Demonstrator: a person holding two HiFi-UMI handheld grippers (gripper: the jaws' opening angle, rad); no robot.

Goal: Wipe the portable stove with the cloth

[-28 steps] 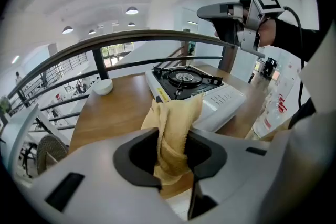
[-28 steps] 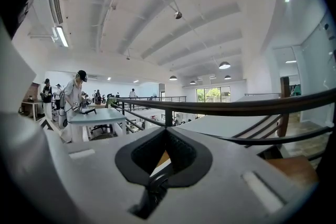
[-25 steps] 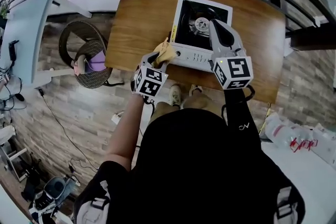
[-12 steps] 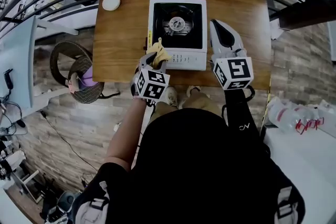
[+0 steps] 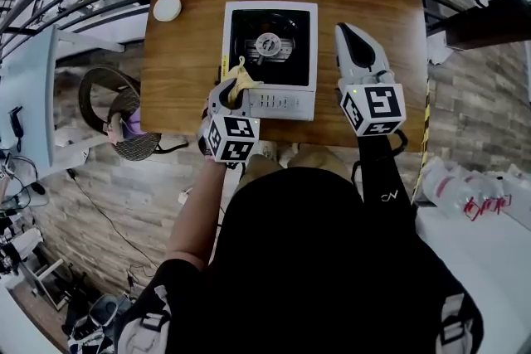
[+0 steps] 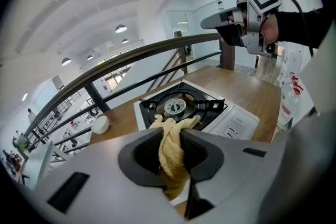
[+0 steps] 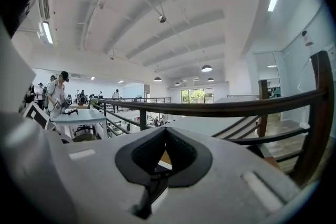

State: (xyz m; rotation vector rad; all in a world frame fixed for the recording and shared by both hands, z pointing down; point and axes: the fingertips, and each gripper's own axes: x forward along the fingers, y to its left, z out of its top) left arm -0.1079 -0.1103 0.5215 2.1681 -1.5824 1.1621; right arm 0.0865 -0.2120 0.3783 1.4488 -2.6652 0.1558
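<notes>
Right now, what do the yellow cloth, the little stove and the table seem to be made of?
Cloth: soft yellow terry-like fabric, with a fuzzy nap and limp folds.
Portable stove: probably white-painted sheet metal, smooth; black top with a shiny metal burner.
Table: wood or wood-look laminate, smooth with visible grain.

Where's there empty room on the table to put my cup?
Bare wood lies left of the stove, below the white round thing, and at the right end of the table, past the right gripper. It's crowded at the stove's front left corner, where the left gripper holds the cloth.
</notes>
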